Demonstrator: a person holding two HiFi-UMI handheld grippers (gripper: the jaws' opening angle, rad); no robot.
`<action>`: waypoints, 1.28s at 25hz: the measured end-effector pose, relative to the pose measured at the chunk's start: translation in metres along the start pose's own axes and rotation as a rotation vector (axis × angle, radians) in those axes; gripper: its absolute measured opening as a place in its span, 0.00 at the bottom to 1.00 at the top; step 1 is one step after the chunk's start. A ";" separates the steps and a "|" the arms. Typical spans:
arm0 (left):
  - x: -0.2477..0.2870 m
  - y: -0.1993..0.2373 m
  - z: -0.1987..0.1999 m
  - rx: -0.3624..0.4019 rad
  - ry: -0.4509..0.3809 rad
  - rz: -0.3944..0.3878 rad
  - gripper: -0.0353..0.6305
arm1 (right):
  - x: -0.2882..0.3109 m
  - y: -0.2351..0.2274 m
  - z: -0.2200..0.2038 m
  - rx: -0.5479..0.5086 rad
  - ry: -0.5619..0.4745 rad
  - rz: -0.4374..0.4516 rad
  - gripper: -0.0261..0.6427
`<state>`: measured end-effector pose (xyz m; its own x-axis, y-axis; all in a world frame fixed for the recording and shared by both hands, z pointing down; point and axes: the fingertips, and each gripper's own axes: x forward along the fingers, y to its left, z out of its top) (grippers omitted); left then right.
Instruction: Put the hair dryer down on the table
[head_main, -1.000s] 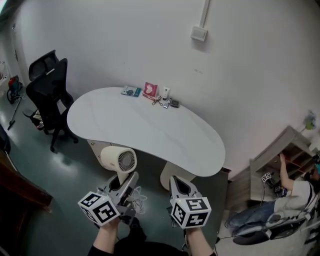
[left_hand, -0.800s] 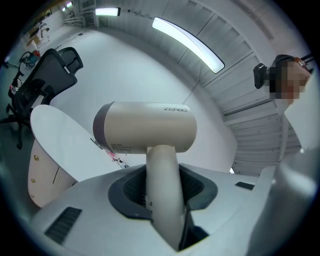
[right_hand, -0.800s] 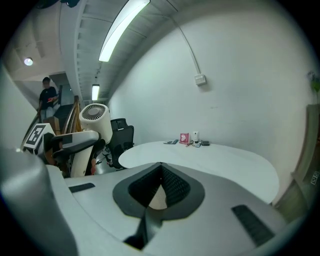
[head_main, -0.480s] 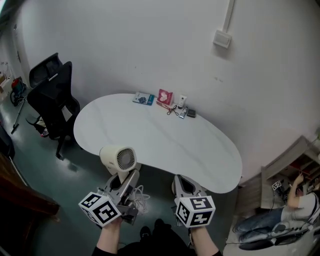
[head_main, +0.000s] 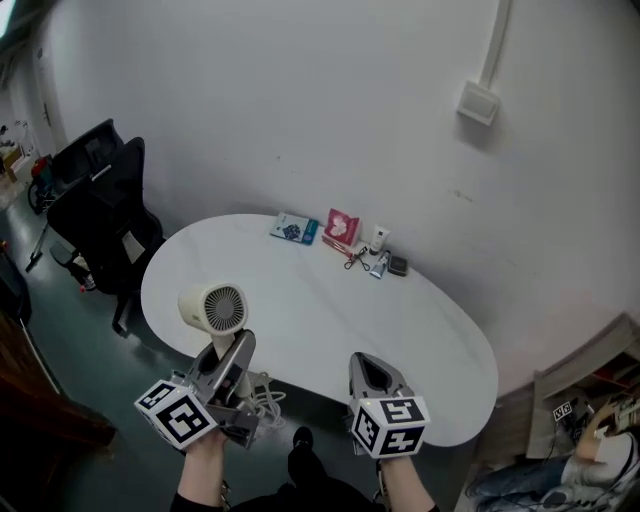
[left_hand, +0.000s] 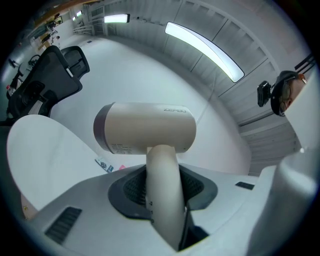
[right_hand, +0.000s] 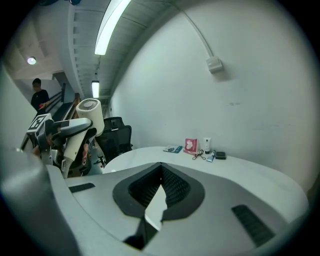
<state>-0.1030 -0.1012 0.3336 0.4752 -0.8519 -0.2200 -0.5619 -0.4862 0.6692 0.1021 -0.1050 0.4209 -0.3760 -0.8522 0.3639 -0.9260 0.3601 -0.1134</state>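
Note:
A cream hair dryer is held upright by its handle, with my left gripper shut on that handle. In the head view its head hangs over the near left part of the white oval table. The left gripper view shows the barrel lying crosswise above the jaws and the handle clamped between the pads. My right gripper is at the table's near edge, shut and holding nothing. In the right gripper view the dryer shows at the left, and the jaws are together.
Small items line the table's far edge: a blue packet, a red packet, a tube and a dark box. A black office chair stands left of the table. The dryer's white cord dangles below my left gripper.
Both grippers have moved forward toward the table. The hair dryer has risen from below the near edge to over the table's left part.

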 end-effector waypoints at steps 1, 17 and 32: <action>0.014 0.004 0.011 0.000 -0.020 -0.002 0.26 | 0.010 -0.008 0.009 0.000 -0.007 -0.002 0.04; 0.161 0.091 0.169 0.313 -0.209 0.179 0.26 | 0.142 -0.071 0.068 0.013 0.004 0.047 0.04; 0.238 0.213 0.185 0.367 -0.060 0.184 0.26 | 0.202 -0.070 0.069 0.003 0.070 -0.036 0.04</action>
<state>-0.2351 -0.4437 0.2922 0.3101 -0.9357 -0.1682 -0.8430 -0.3524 0.4064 0.0890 -0.3285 0.4381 -0.3390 -0.8359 0.4317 -0.9391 0.3282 -0.1019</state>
